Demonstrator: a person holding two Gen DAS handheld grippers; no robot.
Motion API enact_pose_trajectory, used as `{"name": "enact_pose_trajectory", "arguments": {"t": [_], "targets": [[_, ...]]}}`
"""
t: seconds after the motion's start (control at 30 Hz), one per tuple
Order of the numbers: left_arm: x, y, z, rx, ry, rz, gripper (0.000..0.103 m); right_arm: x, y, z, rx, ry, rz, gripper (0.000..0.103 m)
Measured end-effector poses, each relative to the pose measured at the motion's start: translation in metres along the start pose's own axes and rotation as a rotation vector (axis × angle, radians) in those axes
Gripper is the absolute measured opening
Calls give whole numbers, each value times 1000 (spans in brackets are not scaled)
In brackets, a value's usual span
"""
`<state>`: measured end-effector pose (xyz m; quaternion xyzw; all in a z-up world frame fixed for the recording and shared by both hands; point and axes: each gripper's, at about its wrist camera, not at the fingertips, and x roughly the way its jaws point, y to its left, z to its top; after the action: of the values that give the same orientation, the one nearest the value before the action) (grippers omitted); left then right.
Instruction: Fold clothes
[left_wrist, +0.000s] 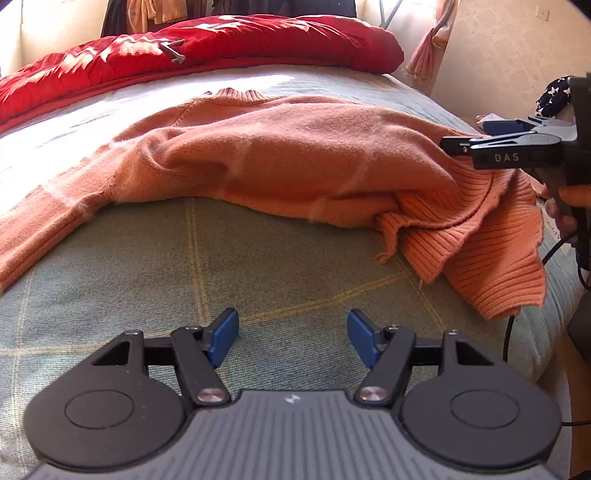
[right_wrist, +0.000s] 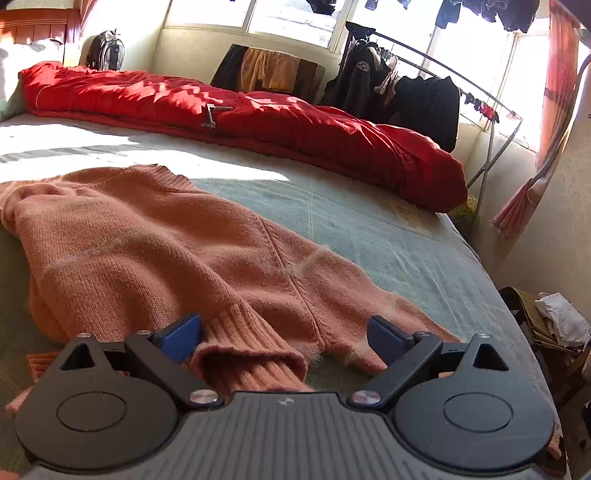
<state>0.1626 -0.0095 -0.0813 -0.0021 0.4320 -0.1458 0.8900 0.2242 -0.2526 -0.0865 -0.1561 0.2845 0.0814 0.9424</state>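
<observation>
Green checked bed (left_wrist: 258, 258), one orange sweater (left_wrist: 277, 155), one red quilt (left_wrist: 221, 40), two hand-held grippers, left (left_wrist: 292, 338) and right (right_wrist: 285, 338), both wide, empty.

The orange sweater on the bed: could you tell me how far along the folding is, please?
Done: the orange sweater lies spread on the bed, but bunched, with no neat fold. In hand: nothing gripped. The right gripper is open over a ribbed cuff; the left gripper is open over bare bedding. Left: flattening it, folding in the sleeves and folding the body.
</observation>
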Motion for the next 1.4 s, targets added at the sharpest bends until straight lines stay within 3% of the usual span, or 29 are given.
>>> {"name": "enact_pose_trajectory", "arguments": {"t": [0.1, 0.23, 0.33, 0.4, 0.5, 0.63, 0.73, 0.83, 0.97, 1.17, 1.4], "targets": [[-1, -5, -2, 16, -1, -8, 66, -34, -3, 9, -12, -69, 48, 98], [-6, -8, -8, 32, -6, -14, 68, -84, 12, 23, -148, -143, 188, 98], [-8, -5, -14, 29, -8, -20, 68, -105, 43, 27, -324, -101, 293, 95], [-11, -4, -18, 23, -10, -23, 68, -108, 72, 22, -472, -45, 336, 87], [-17, 1, -23, 14, -16, -27, 69, -102, 114, 4, -705, 35, 345, 78], [-24, 9, -30, -3, -31, -37, 72, -73, 150, -27, -973, 124, 217, 73], [-24, 17, -34, -29, -37, -51, 72, -54, 162, -42, -1070, 151, 162, 67], [-23, 21, -36, -30, -39, -61, 72, -46, 170, -48, -1101, 147, 167, 52], [-23, 20, -36, -17, -44, -62, 72, -42, 183, -53, -1147, 91, 87, 15], [-26, 16, -40, 7, -45, -56, 73, -53, 176, -35, -1025, 77, 101, 8], [-35, 1, -40, 99, -58, -43, 73, -111, 163, -2, -831, -9, 226, 7]]}}
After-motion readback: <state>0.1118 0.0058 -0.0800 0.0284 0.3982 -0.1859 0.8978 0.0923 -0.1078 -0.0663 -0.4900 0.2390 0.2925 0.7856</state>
